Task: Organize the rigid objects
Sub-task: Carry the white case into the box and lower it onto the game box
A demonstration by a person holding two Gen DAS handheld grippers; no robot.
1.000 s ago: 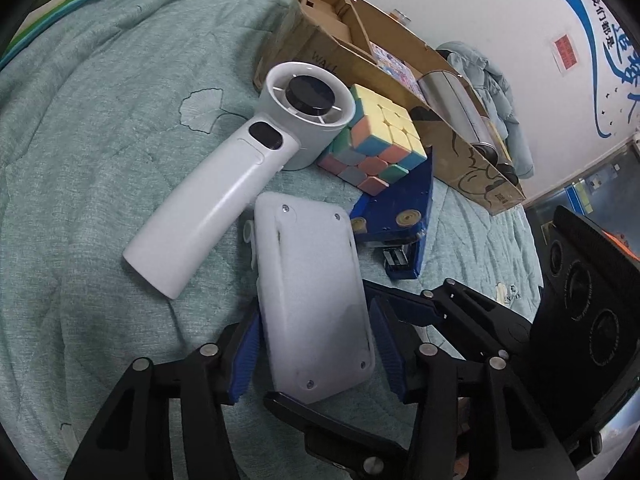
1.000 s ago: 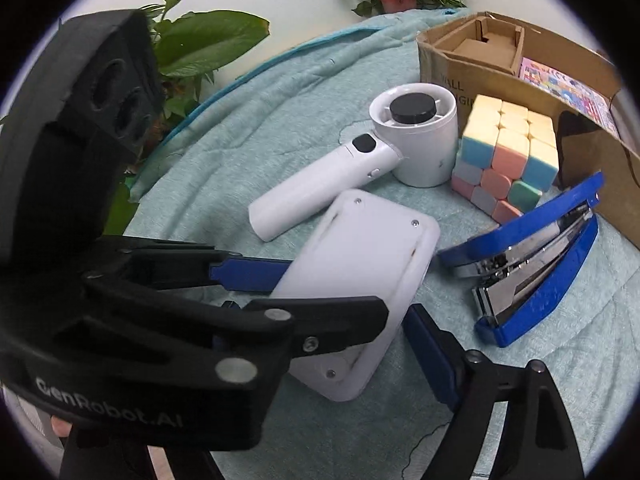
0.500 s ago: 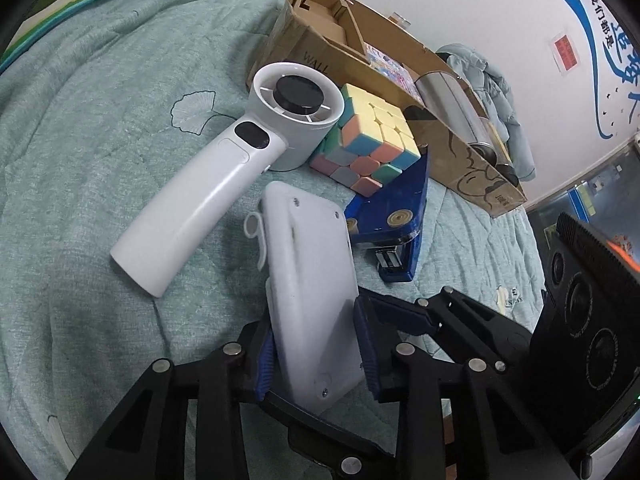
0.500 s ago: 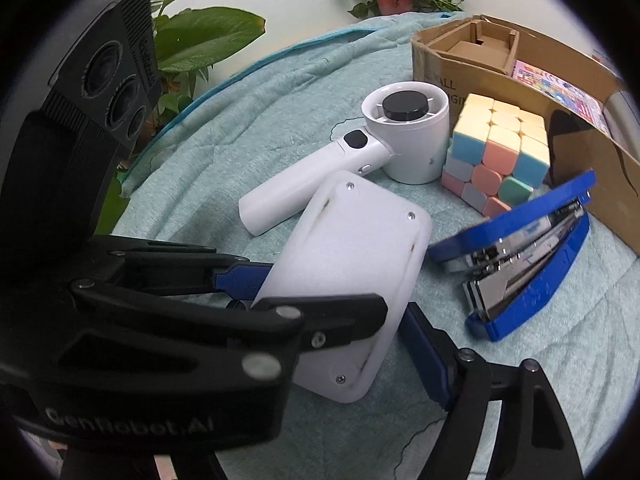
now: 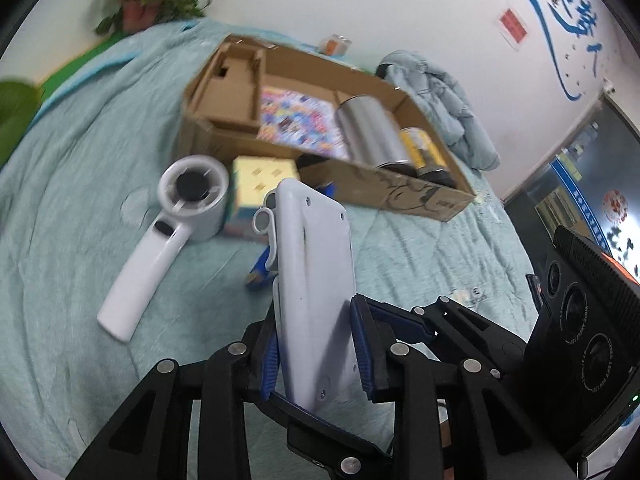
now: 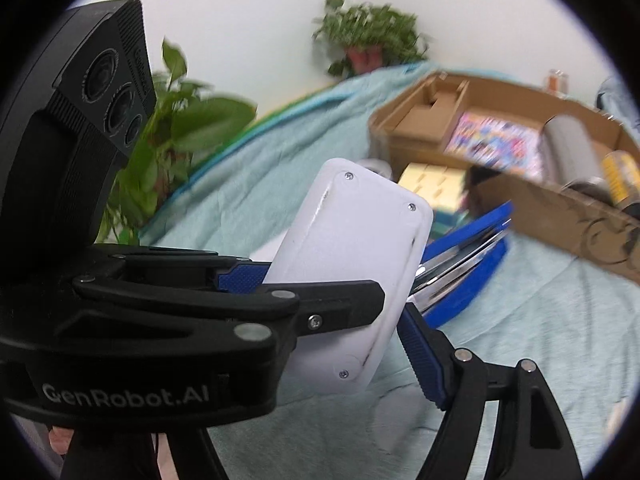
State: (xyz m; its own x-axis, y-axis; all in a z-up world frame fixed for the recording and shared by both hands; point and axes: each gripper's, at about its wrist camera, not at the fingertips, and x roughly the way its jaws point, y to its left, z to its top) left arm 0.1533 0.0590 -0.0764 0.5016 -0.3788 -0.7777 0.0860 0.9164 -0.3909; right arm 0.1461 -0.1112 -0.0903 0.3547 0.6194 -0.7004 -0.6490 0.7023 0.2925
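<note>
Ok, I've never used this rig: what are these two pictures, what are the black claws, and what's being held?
There is no robot arm. A person holds a two-finger gripper in each hand, each with a fisheye camera looking along its fingers. One picture is from the left gripper, which is clamped on a white flat case. The other is from the right wrist and shows that same grip sideways. The right gripper, the black block with lenses, looks open. On the teal quilt lie a white handheld fan, a pastel cube and a blue stapler, beside a cardboard box.
</note>
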